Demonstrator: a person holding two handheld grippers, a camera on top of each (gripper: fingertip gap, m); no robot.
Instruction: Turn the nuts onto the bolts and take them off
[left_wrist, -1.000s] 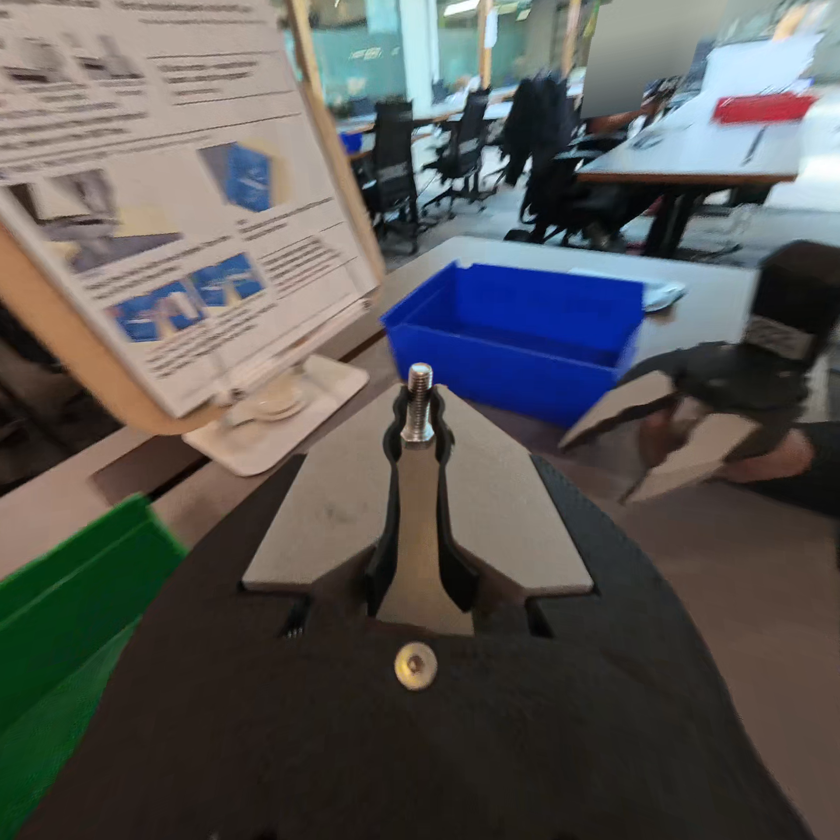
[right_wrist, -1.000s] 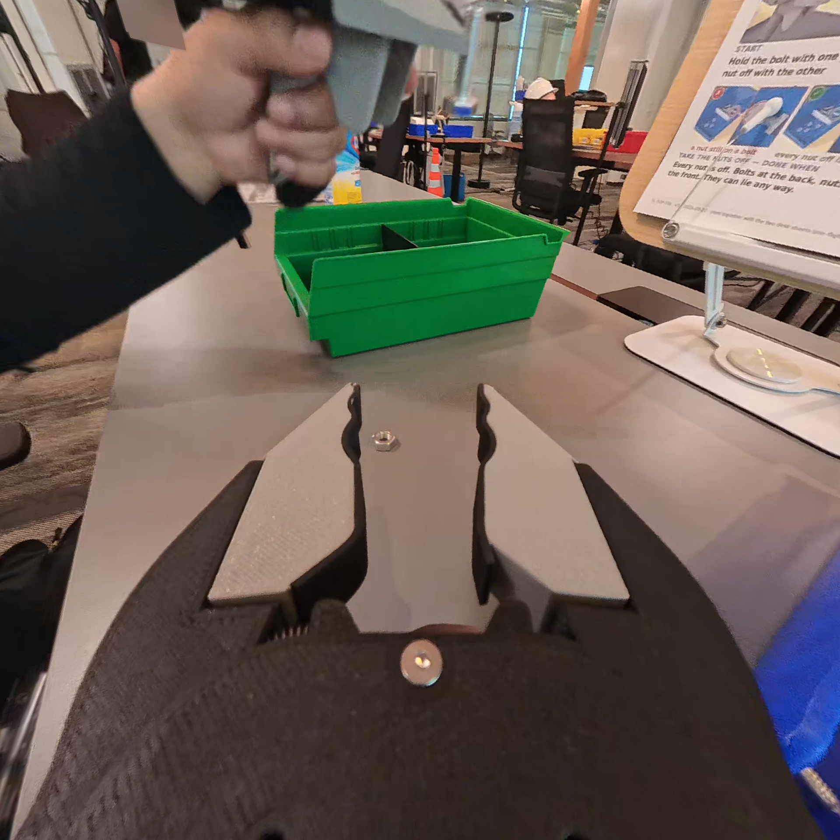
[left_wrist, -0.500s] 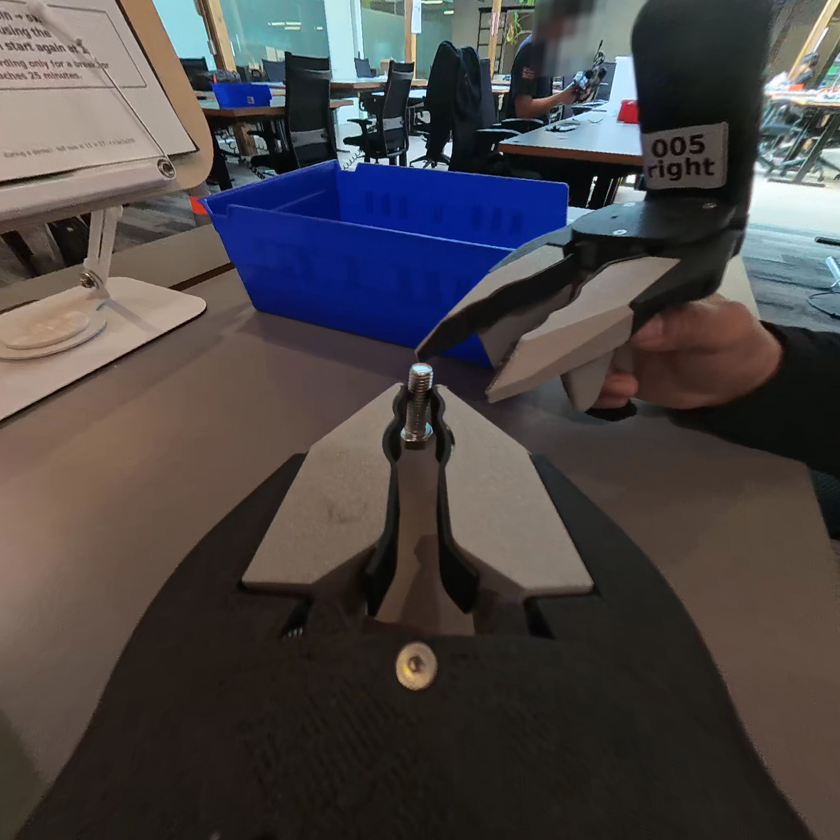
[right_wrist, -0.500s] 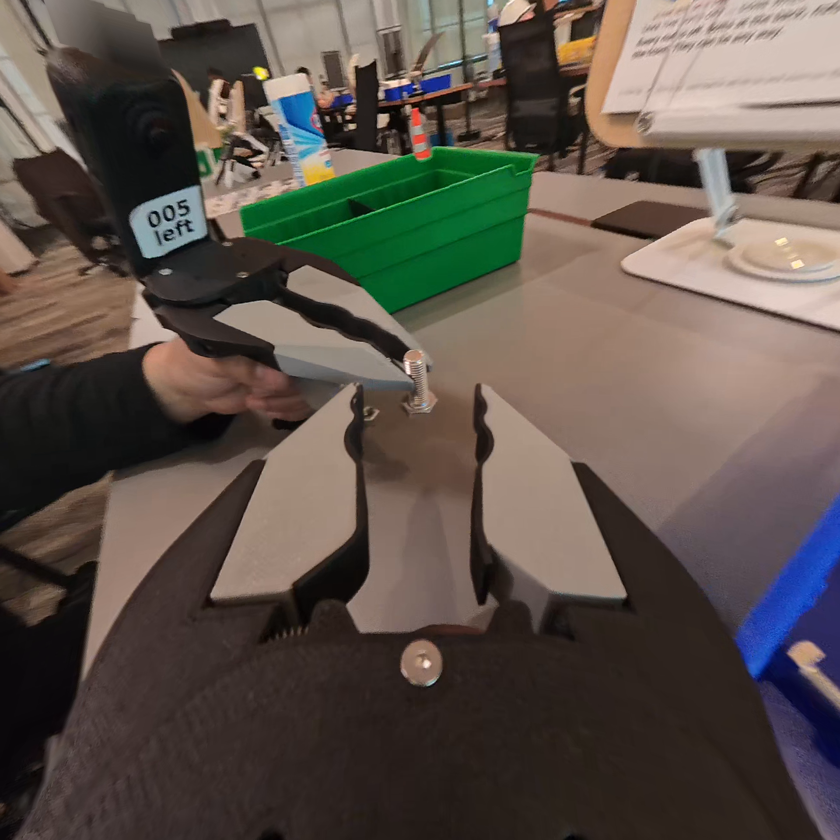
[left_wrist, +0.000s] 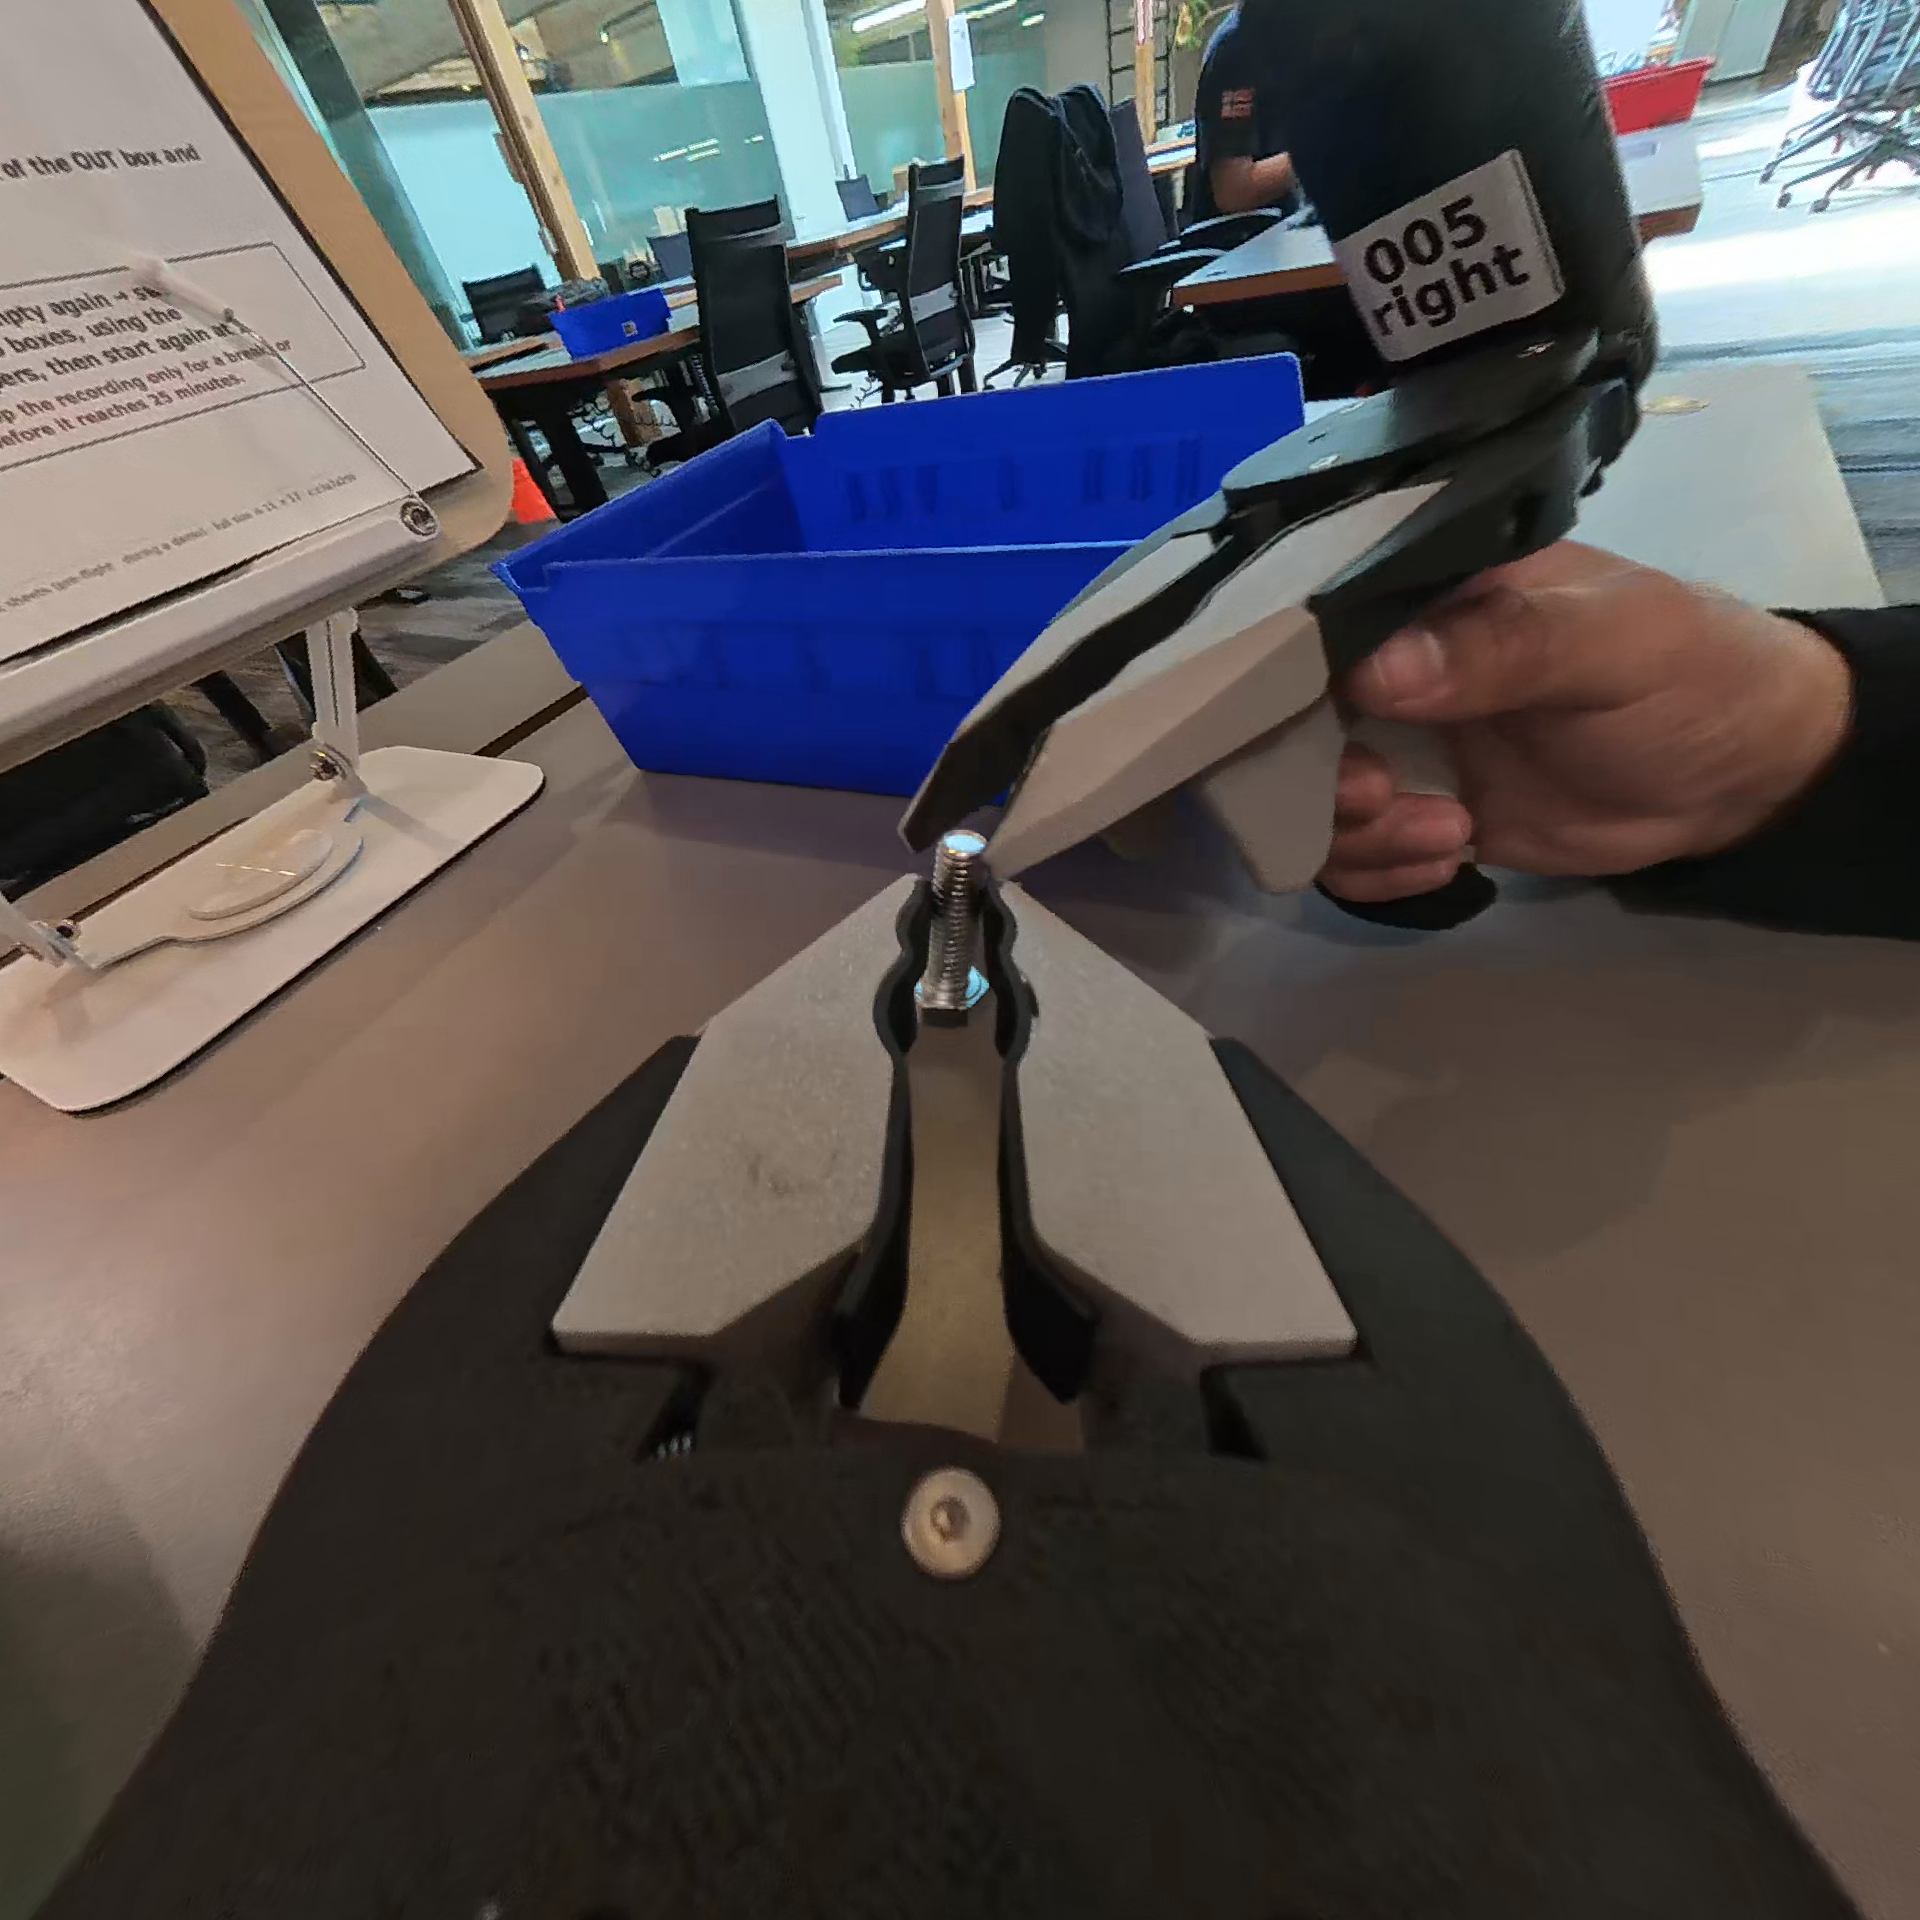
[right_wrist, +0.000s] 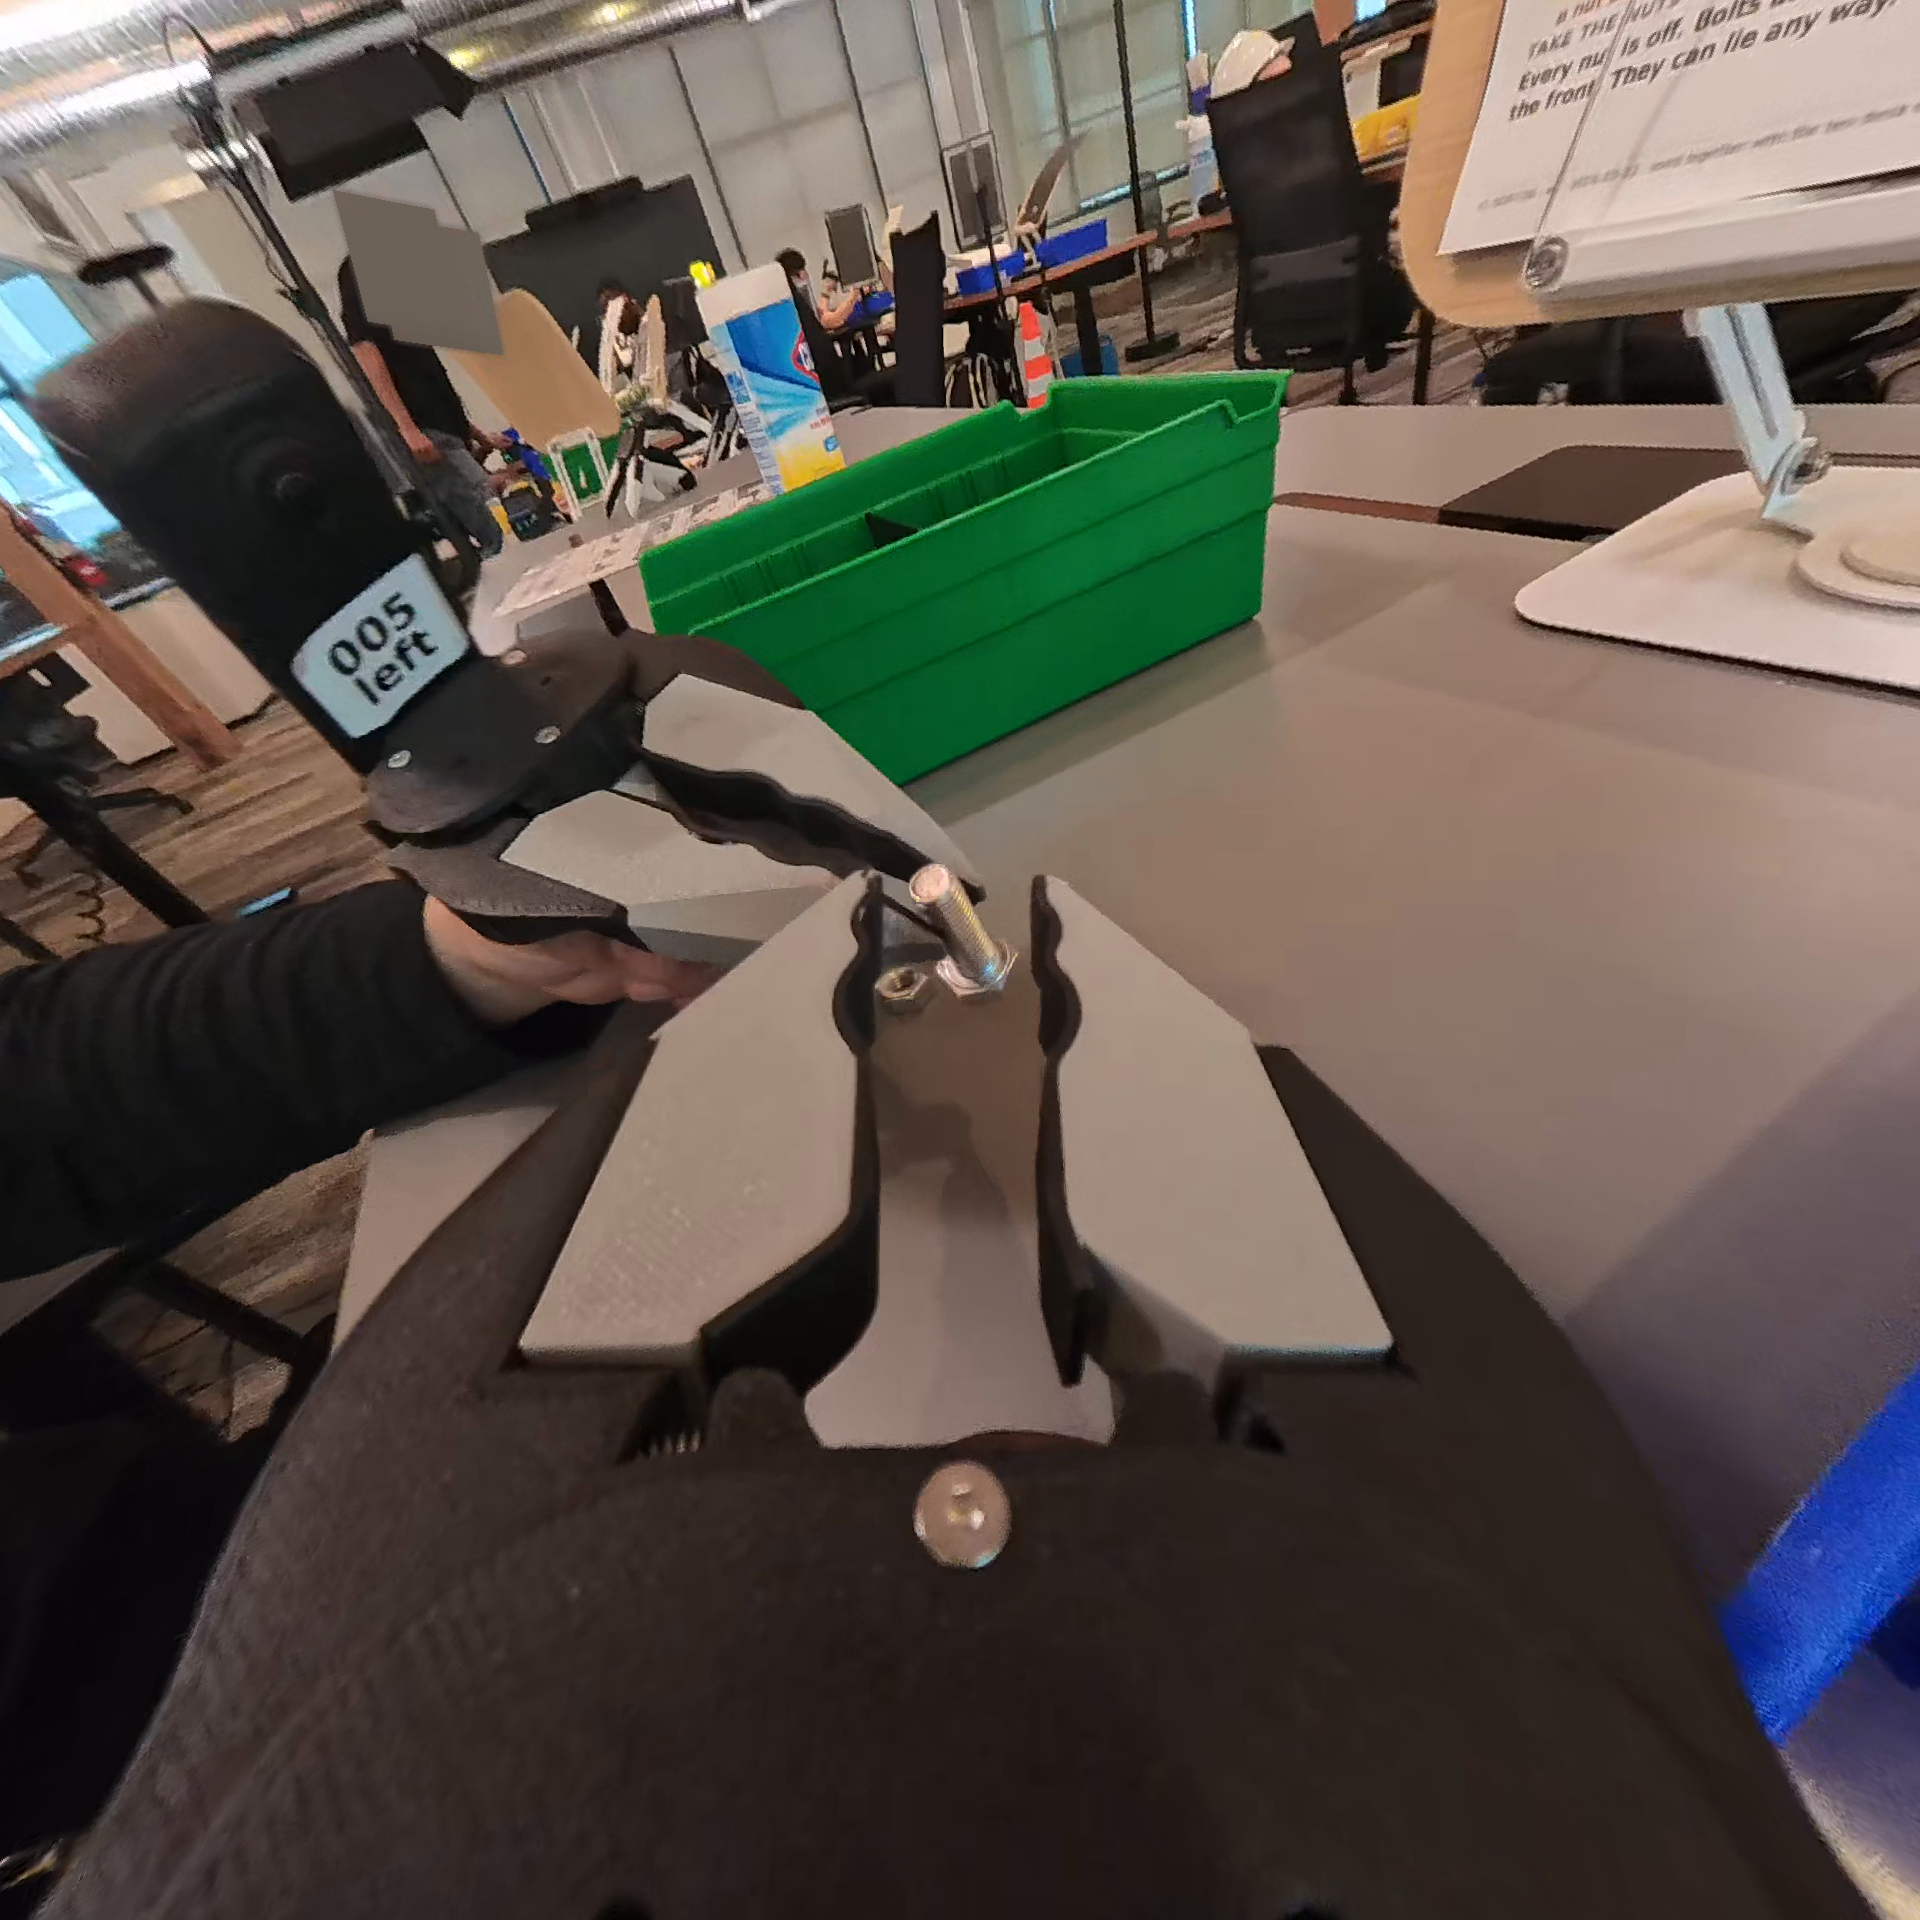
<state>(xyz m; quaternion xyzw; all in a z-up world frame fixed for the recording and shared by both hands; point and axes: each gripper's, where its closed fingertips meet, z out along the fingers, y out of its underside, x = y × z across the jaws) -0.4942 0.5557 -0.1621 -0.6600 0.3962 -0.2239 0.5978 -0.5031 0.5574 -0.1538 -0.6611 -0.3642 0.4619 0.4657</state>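
Note:
My left gripper (left_wrist: 954, 896) is shut on a silver bolt (left_wrist: 951, 930), threaded end up and head down at the grey table (left_wrist: 520, 1039). In the right wrist view the bolt (right_wrist: 961, 930) leans slightly, with its head at the table. A small silver nut (right_wrist: 902, 982) lies on the table right beside the bolt head. My right gripper (right_wrist: 951, 914) is open, and its fingers stand on either side of the bolt and nut. In the left wrist view the right gripper (left_wrist: 961, 826) has its tips just over the bolt's top. The left gripper (right_wrist: 914, 873) reaches in from the left.
A blue bin (left_wrist: 883, 623) stands behind the bolt in the left wrist view. A green divided bin (right_wrist: 987, 603) stands further back on the table in the right wrist view. A white stand (left_wrist: 260, 883) holds a printed sheet. Hands hold both grippers. Only a small space, under 4 cm, lies between the two pairs of fingers.
The left gripper swung the bolt round and brought it down by the nut on the table. The right gripper moved in until its open fingers flank the bolt and nut.

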